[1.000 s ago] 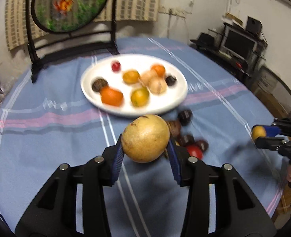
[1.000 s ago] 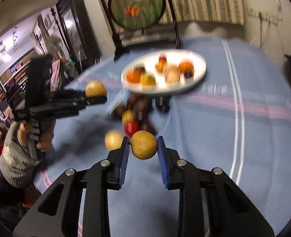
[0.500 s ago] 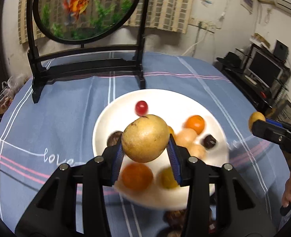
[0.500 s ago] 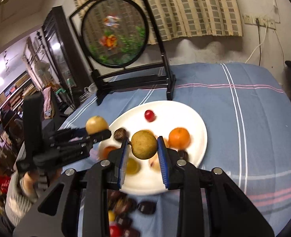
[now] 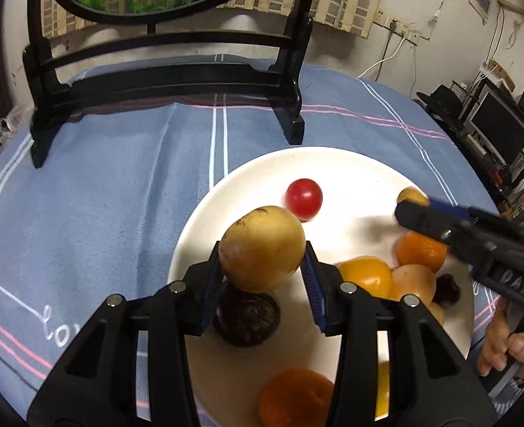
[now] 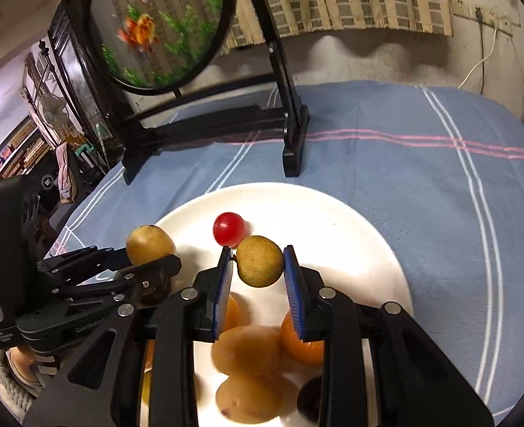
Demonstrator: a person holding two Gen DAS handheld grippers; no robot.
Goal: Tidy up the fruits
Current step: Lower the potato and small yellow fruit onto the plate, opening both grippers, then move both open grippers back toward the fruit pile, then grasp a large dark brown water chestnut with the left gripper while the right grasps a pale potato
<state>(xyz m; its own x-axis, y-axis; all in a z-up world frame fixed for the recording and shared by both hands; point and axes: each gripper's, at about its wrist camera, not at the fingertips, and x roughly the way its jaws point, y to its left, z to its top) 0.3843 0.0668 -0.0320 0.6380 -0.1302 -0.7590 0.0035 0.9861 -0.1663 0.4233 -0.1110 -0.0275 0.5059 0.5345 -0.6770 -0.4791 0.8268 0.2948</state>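
Two yellow-brown fruits are held over the plate [image 5: 198, 235], one in each gripper. The left gripper [image 5: 262, 259] is closed on the larger fruit [image 5: 262, 249], which is clamped between the blue pads at its sides, its dark stem scar turned to about 10 o'clock. In the right wrist view the right gripper [image 6: 256, 267] is closed on the smaller fruit [image 6: 259, 266], held the same way.

Each fruit is carried above the plate, not resting on it. The bare patch of the plate lies ahead of both grippers, toward 12 o'clock, with only a red fruit [image 5: 304, 198] on it; in the right view that red fruit [image 6: 229, 228] sits just beyond the smaller fruit, at about 11 o'clock from it. The crowded part of the plate lies nearer: an orange [image 5: 420, 252] and other orange and tan fruits at 3 to 5 o'clock of the left gripper, and a dark wrinkled fruit [image 5: 246, 315] directly under it.

The coming move is judged to be a set-down. The left gripper is over the plate's left edge, the right gripper nearer its middle, so the bare patch seems more easily reached by the right. Neither fruit has a marked long axis; both look close to round, so rolling is a fair risk. How high the fruits hang above the plate cannot be told surely through the fisheye.
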